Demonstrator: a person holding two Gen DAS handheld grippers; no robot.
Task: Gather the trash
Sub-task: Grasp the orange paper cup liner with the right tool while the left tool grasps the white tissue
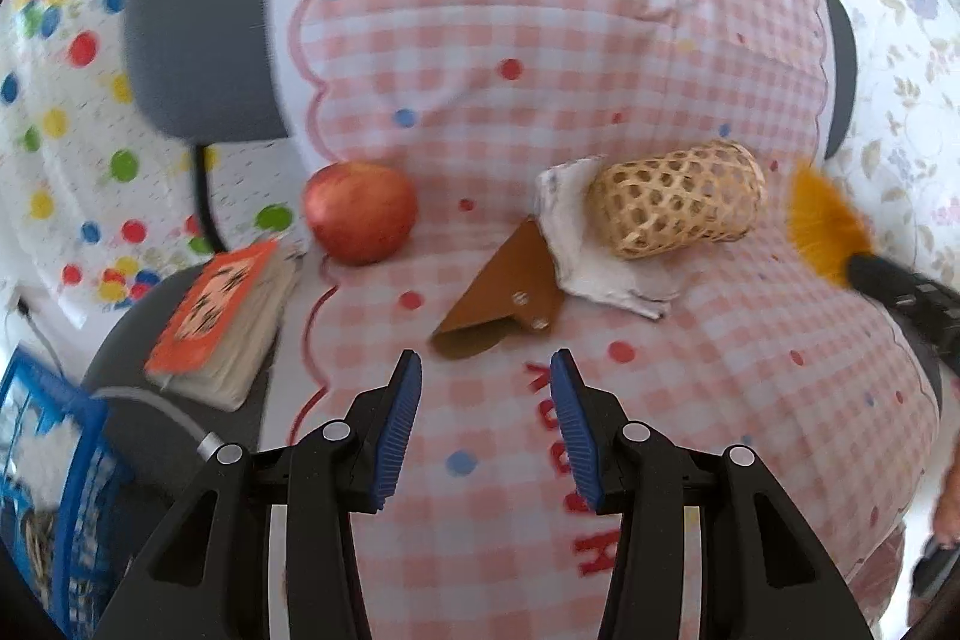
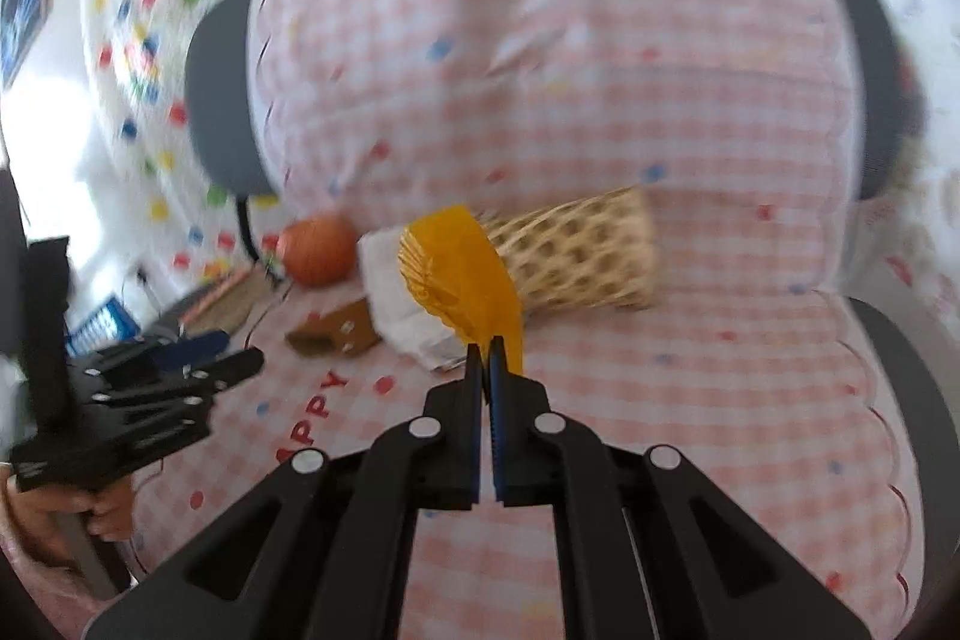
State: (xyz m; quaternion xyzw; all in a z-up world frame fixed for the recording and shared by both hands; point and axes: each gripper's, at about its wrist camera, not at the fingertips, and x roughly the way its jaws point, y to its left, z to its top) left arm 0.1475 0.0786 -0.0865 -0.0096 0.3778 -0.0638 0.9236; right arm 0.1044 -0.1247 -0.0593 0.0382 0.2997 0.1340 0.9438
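Observation:
My right gripper (image 2: 486,346) is shut on an orange pleated paper cupcake liner (image 2: 459,274) and holds it above the pink checked cloth; the liner also shows in the left wrist view (image 1: 825,232). My left gripper (image 1: 486,370) is open and empty, a little in front of a brown leather sheath (image 1: 498,295). A crumpled white paper (image 1: 576,244) lies just behind the sheath, against a woven bamboo basket (image 1: 678,199) lying on its side. In the right wrist view the paper (image 2: 396,304), the sheath (image 2: 336,331) and the basket (image 2: 576,250) lie behind the liner.
A red apple (image 1: 360,211) sits left of the sheath. An orange-covered book (image 1: 222,316) lies at the cloth's left edge. A blue crate (image 1: 48,484) stands at the far left. The checked cloth (image 1: 720,400) covers a grey chair (image 1: 192,40).

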